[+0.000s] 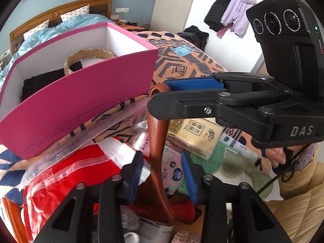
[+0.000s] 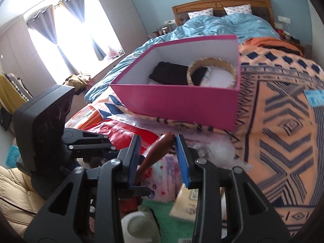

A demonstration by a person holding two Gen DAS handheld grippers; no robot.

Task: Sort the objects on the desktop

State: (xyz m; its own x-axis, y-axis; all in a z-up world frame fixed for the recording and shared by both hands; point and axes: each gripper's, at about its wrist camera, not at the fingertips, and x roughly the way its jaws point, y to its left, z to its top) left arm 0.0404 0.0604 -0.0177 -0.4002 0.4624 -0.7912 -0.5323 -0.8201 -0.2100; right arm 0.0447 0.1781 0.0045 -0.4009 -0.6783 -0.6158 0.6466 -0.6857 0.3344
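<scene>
A brown wooden handled tool [image 1: 157, 133] stands up out of a pile of small goods. My right gripper [image 1: 160, 93] comes in from the right and is shut on its top end, seen in the right wrist view as the wooden tool [image 2: 160, 147] lying slantwise across the right gripper [image 2: 159, 156]. My left gripper [image 1: 163, 175] straddles the shaft lower down, open, with a gap showing between each blue pad and the wood. Behind stands an open pink box [image 1: 91, 101] [image 2: 182, 105] holding a woven ring basket [image 2: 212, 68] and a black cloth [image 2: 168, 73].
The pile holds a red plastic bag [image 1: 66, 178], a yellow tissue pack [image 1: 194, 135], pink packets [image 1: 172, 168] and green round pads [image 1: 232, 164]. All of it lies on an orange patterned blanket [image 2: 283, 131] on a bed. A hand [image 1: 277, 154] holds the right gripper.
</scene>
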